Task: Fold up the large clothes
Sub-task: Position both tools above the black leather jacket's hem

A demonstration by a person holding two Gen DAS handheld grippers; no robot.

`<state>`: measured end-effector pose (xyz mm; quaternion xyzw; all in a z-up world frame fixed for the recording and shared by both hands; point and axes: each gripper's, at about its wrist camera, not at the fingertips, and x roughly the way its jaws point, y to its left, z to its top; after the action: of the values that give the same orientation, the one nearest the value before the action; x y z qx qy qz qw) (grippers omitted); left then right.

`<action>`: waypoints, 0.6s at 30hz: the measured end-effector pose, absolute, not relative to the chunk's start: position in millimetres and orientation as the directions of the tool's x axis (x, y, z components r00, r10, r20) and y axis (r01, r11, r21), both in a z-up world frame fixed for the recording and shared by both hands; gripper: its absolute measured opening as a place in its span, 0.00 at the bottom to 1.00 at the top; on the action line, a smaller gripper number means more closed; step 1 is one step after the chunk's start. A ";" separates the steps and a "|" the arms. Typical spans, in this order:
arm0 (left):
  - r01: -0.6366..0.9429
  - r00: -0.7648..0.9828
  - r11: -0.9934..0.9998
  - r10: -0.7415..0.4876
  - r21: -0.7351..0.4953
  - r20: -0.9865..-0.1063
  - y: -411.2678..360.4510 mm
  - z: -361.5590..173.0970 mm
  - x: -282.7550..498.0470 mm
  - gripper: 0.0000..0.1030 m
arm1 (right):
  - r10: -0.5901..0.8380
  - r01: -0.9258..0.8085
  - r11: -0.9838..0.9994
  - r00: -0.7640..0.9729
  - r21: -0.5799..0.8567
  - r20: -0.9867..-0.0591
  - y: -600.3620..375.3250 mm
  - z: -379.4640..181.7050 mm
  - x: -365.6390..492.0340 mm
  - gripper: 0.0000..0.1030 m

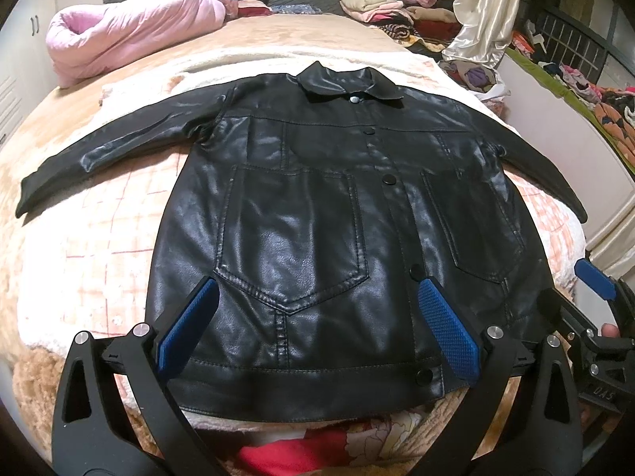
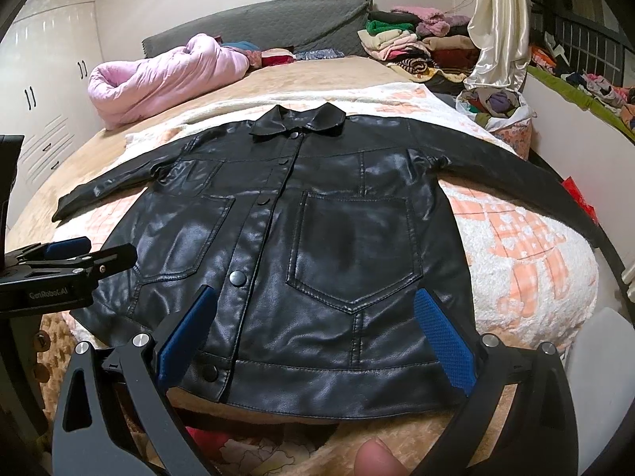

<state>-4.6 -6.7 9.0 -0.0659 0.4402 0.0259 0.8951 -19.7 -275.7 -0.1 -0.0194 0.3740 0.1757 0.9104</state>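
A black leather jacket (image 1: 317, 218) lies flat and front-up on the bed, buttoned, collar at the far end, both sleeves spread out to the sides. It also shows in the right wrist view (image 2: 317, 246). My left gripper (image 1: 317, 325) is open and empty, hovering over the jacket's left half just above the hem. My right gripper (image 2: 317, 337) is open and empty over the jacket's right half near the hem. The right gripper shows at the right edge of the left wrist view (image 1: 595, 277). The left gripper shows at the left edge of the right wrist view (image 2: 67, 254).
The bed has a white and orange fleece blanket (image 1: 99, 246) over a beige cover. A pink quilt (image 1: 131, 27) lies at the far left. Piles of folded clothes (image 1: 393, 0) sit at the far right, next to a cream curtain (image 1: 484, 12). White wardrobes (image 2: 47, 79) stand left.
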 end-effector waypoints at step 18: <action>-0.091 0.610 0.991 -0.019 -0.094 -0.792 -9.5 7.4 -3.4 0.91 | 0.303 -0.338 0.937 0.667 0.086 -0.681 -275.7 3.6 -21.8 0.96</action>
<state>-3.4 -9.5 7.4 -0.0624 0.4413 0.0203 0.8949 -21.8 -275.7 3.6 -0.0239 0.3684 0.1757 0.9126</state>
